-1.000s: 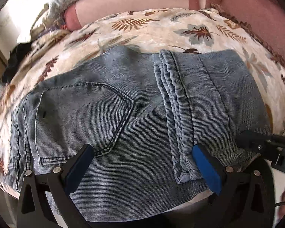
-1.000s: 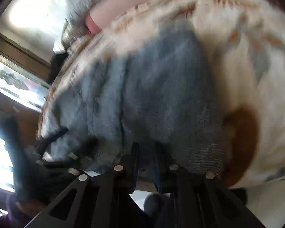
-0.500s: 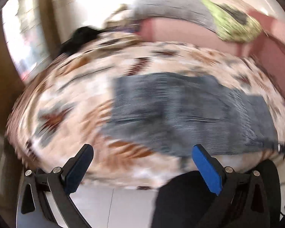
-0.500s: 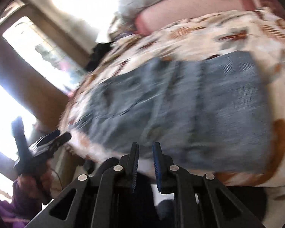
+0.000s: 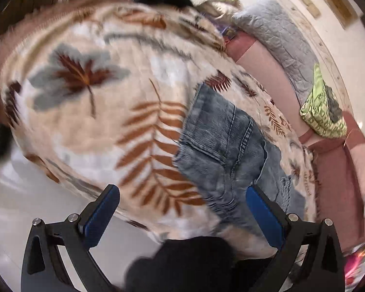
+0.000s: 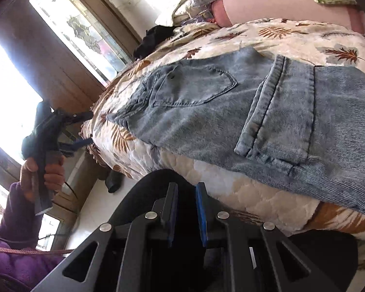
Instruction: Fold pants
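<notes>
The light blue jeans (image 6: 255,112) lie folded into a compact stack on the leaf-print bedspread (image 6: 304,36), back pocket up. In the left wrist view they (image 5: 226,150) sit at the right of the bed (image 5: 85,97). My left gripper (image 5: 182,202) is open and empty, held off the bed's edge to the left of the jeans; it also shows in the right wrist view (image 6: 82,129). My right gripper (image 6: 186,192) is nearly shut with a narrow gap, empty, below the bed's near edge.
A pink headboard cushion (image 5: 267,73), a grey quilted pillow (image 5: 279,31) and a green cloth (image 5: 321,112) lie at the bed's far side. A black item (image 6: 155,39) sits on the far corner. A window and wooden frame (image 6: 80,31) stand left. White floor (image 5: 12,194) lies below.
Both grippers have pulled back from the jeans. The left gripper swung away to the left off the bed's edge. The right gripper drew back below the mattress edge, still nearly shut.
</notes>
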A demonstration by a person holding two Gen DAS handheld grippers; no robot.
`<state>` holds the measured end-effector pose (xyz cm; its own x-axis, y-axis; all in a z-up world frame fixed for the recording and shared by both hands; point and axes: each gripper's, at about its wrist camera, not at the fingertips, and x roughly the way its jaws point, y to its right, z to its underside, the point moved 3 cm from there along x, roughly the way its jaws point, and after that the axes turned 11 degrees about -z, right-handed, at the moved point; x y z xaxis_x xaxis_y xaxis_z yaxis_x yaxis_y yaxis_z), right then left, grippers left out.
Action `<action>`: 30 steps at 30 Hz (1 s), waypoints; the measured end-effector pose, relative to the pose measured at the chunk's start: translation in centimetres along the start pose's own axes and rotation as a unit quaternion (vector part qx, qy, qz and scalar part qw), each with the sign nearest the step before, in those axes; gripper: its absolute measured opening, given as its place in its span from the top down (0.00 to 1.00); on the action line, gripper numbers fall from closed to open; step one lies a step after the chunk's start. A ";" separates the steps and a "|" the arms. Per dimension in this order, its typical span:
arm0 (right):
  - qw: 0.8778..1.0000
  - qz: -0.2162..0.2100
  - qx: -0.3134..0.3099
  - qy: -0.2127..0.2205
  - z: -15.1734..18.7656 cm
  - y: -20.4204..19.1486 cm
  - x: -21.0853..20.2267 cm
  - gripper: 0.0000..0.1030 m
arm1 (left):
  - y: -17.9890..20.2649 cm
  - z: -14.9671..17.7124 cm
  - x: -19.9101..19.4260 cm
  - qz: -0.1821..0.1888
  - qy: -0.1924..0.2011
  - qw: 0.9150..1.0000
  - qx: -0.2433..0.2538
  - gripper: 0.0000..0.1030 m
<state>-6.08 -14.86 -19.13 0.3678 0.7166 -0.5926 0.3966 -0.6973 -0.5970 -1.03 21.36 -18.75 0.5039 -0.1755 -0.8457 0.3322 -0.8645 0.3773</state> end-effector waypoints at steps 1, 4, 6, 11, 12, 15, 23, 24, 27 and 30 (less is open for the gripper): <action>1.000 0.000 0.002 0.002 -0.1 0.0 -0.1 0.82 | 0.5 -0.1 0.9 -0.007 -0.014 1.000 -0.002 0.00; 1.000 0.005 0.003 0.006 -0.3 0.2 -0.6 0.73 | 1.6 -0.5 2.3 -0.009 -0.022 1.000 -0.004 0.00; 1.000 0.004 0.005 0.013 -0.4 0.3 -0.9 0.63 | 2.2 -1.1 3.5 -0.025 -0.023 0.999 0.004 0.00; 1.000 0.003 0.010 0.021 -0.4 0.6 -1.5 0.63 | 2.9 -2.0 6.0 -0.024 -0.036 0.999 -0.005 0.01; 1.000 0.004 0.011 0.020 -0.4 0.7 -1.5 0.63 | 3.1 -2.1 6.1 -0.023 -0.031 0.999 -0.001 0.01; 1.000 0.002 0.012 0.021 -0.4 0.6 -1.5 0.63 | 3.9 -2.1 6.4 -0.040 -0.019 0.999 0.025 0.05; 0.999 0.005 0.015 0.038 -0.6 0.8 -2.5 0.63 | 5.9 -2.9 7.0 -0.063 0.001 0.996 0.068 0.51; 0.999 0.006 0.018 0.043 -0.7 1.0 -2.8 0.63 | 6.2 -3.1 7.2 -0.063 0.001 0.996 0.070 0.54; 0.998 0.013 0.026 0.061 -0.8 1.7 -4.2 0.63 | 7.1 -3.2 6.5 -0.055 0.009 0.995 0.082 0.71; 0.996 0.020 0.037 0.081 -0.9 2.7 -5.7 0.63 | 8.5 -3.1 5.2 -0.072 0.034 0.990 0.116 0.74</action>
<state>-6.33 -20.83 -16.86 0.5151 0.6768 -0.5260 0.3181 -0.7208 -0.6159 6.84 14.51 -18.73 0.5192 -0.0166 -0.8545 0.2164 -0.9647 0.1503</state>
